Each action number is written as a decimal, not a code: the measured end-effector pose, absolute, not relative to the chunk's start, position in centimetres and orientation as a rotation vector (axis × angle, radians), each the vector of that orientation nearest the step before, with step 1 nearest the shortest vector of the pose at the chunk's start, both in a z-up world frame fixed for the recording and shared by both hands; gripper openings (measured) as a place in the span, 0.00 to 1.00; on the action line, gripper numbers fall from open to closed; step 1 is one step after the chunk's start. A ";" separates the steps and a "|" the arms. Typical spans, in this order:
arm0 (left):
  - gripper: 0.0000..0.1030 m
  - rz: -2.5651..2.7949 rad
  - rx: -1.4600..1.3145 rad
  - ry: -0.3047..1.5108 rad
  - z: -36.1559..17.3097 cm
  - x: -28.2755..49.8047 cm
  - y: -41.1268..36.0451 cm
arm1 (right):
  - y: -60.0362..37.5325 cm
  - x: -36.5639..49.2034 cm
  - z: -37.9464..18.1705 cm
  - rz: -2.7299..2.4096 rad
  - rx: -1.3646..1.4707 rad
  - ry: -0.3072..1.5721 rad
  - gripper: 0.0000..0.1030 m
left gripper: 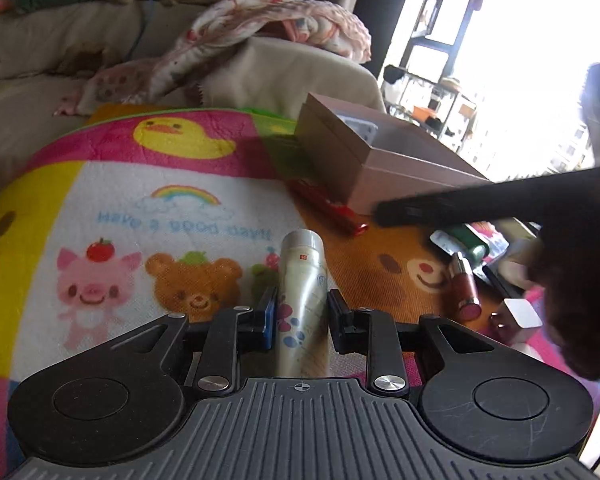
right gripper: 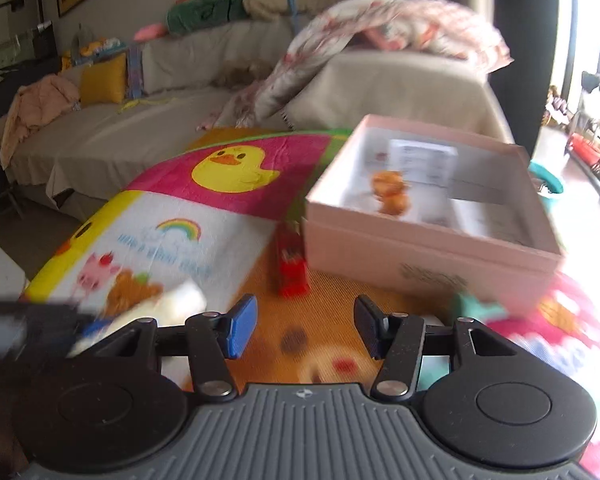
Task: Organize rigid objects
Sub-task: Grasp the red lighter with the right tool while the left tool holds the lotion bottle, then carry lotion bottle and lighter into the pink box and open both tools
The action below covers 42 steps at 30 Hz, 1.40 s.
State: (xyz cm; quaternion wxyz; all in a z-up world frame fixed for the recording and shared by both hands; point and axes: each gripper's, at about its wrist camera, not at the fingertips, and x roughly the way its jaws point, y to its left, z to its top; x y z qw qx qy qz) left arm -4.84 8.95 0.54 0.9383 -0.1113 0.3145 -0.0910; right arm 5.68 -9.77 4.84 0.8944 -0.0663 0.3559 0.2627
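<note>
In the left wrist view my left gripper point(left gripper: 302, 312) is shut on a cream tube with a silver cap point(left gripper: 303, 280), held just above the cartoon mat. An open pink box point(left gripper: 396, 160) stands beyond it, with a red pen point(left gripper: 328, 210) at its foot. The right gripper's dark body point(left gripper: 500, 204) reaches across on the right, above a lipstick point(left gripper: 465, 286), a green bottle point(left gripper: 470, 242) and a white cube point(left gripper: 520, 314). In the right wrist view my right gripper point(right gripper: 304, 328) is open and empty above the mat, in front of the pink box point(right gripper: 428, 240) and the red pen point(right gripper: 292, 268).
The mat point(left gripper: 148, 216) lies on a low surface before a beige sofa point(right gripper: 140, 120) with a floral blanket point(left gripper: 276, 20). The box holds an orange toy point(right gripper: 390, 192) and a leaflet point(right gripper: 422, 158). The left gripper with the tube point(right gripper: 140, 320) shows at the lower left.
</note>
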 end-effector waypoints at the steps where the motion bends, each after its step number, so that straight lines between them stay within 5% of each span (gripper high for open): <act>1: 0.28 -0.183 -0.215 0.640 0.6 -4.9 8.8 | -8.6 6.8 4.5 0.536 -0.153 0.753 0.52; 4: 0.29 -0.177 -0.193 0.638 0.7 -4.9 8.4 | -5.6 9.1 3.3 0.528 -0.218 0.798 0.48; 7: 0.29 -0.186 -0.221 0.637 0.5 -4.9 8.8 | -4.6 9.0 2.5 0.544 -0.252 0.836 0.23; 20: 0.29 -0.324 -0.150 0.664 0.7 -4.5 7.3 | -12.6 -1.3 3.3 0.587 -0.273 0.871 0.22; 25: 0.29 -0.332 -0.053 0.725 1.7 -4.4 6.5 | -12.2 -0.7 3.4 0.563 -0.278 0.788 0.42; 29: 0.30 -0.326 -0.048 0.785 1.8 -3.0 6.5 | -10.9 0.9 2.2 0.582 -0.261 0.788 0.44; 33: 0.30 -0.312 0.008 0.795 2.0 -1.8 5.5 | -10.9 0.7 2.4 0.610 -0.260 0.796 0.22; 42: 0.30 -0.409 0.094 0.711 3.7 -6.7 3.0 | -14.4 -3.4 4.1 0.607 -0.268 0.743 0.22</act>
